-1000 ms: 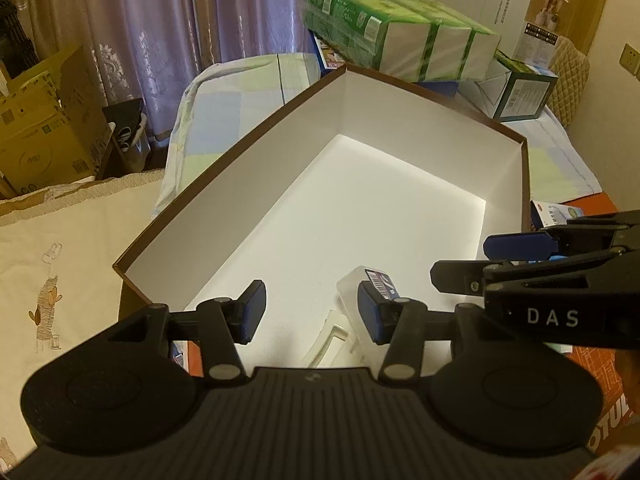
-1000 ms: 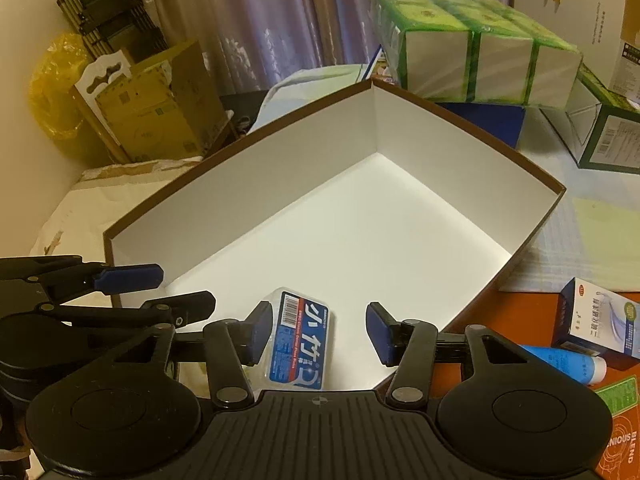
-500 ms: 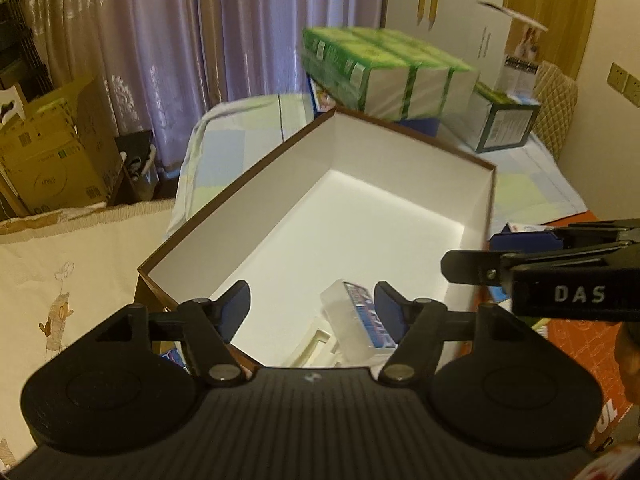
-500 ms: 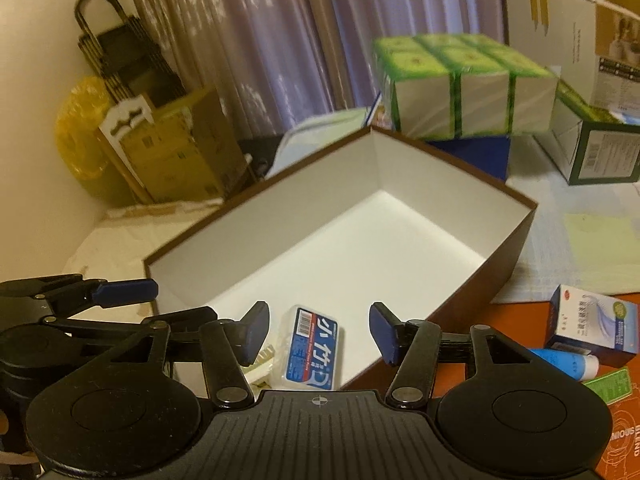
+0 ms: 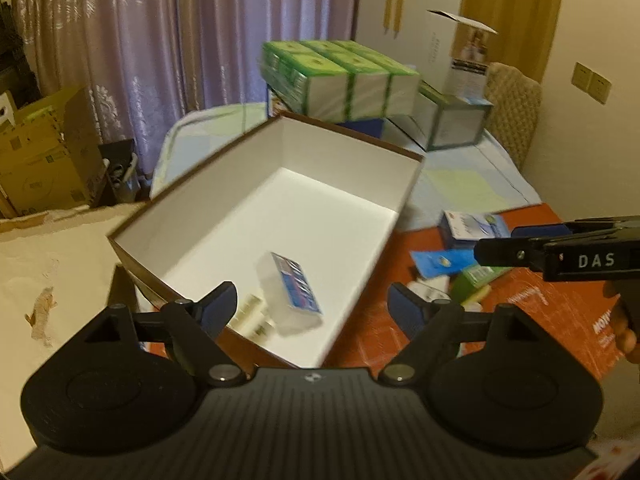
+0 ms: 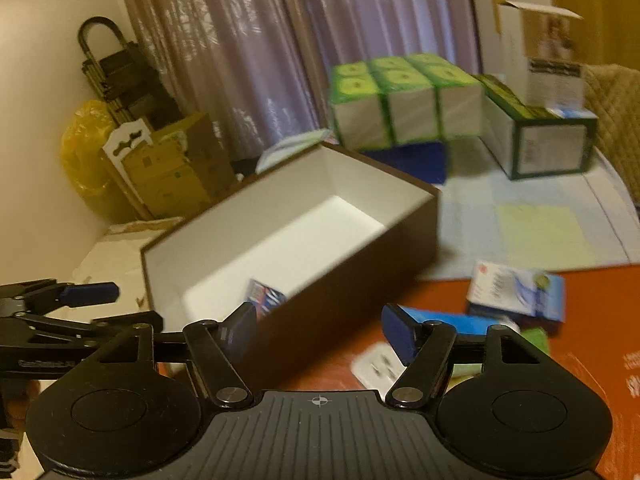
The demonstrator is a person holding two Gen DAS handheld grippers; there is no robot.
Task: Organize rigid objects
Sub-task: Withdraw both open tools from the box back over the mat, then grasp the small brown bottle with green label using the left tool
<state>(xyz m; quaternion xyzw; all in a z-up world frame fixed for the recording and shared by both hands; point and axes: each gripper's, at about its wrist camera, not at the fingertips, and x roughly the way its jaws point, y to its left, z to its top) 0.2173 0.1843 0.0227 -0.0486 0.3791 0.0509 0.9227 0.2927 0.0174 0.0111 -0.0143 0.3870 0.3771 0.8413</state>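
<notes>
both tools have just been opening and hold nothing: left tool (image 5: pixel 310 310), right tool (image 6: pixel 318 334). the clear case (image 5: pixel 294 294) lies in the brown box (image 5: pixel 412 184), just ahead of the left tool. risk: a low right tool clips the box wall while heading for the packets (image 6: pixel 516 290) ahead on the surface (image 6: pixel 592 320).

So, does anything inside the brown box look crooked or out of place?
Yes. The clear plastic case with the blue label lies slanted near the front corner of the brown box, squared to none of its walls. It partly rests on a pale item beneath.
</notes>
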